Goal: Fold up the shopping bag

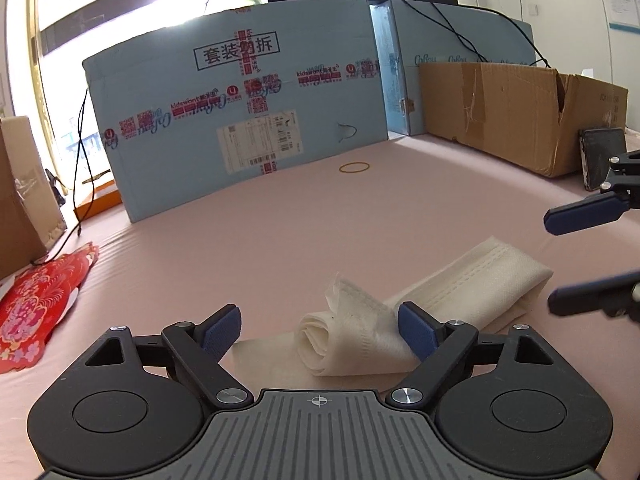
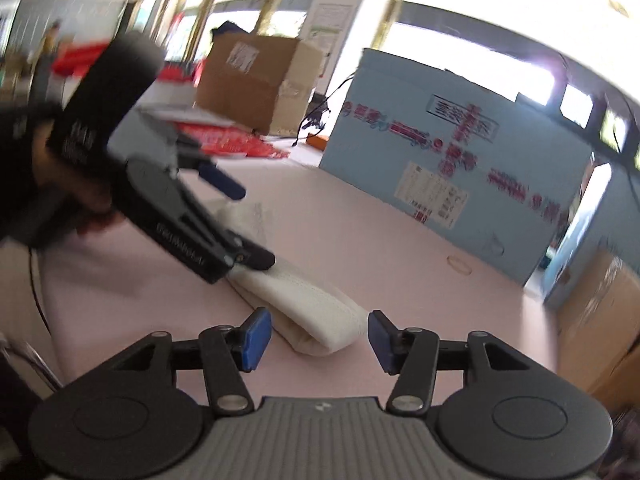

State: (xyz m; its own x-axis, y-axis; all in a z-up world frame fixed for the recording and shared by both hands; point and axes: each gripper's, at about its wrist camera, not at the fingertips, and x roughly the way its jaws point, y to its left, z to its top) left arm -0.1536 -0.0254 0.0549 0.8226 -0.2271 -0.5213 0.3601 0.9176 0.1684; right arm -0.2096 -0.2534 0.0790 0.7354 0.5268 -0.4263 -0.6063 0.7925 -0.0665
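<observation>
The white woven shopping bag (image 1: 404, 316), folded into a long strip with one end rolled, lay on the pink table cover (image 1: 280, 240). The left gripper (image 1: 320, 330) stood wide open around the rolled end, not pressing it. The right gripper (image 2: 316, 338) was released, its blue pads beside the other end.

Daylight blowing out the windows, fisheye bend everywhere

Left wrist view is sharp, with soft shadows on the pink table (image 1: 280, 240); right wrist view is smeared by motion blur, worst at the edges, and the blue box (image 2: 460, 152) print is unreadable.
</observation>
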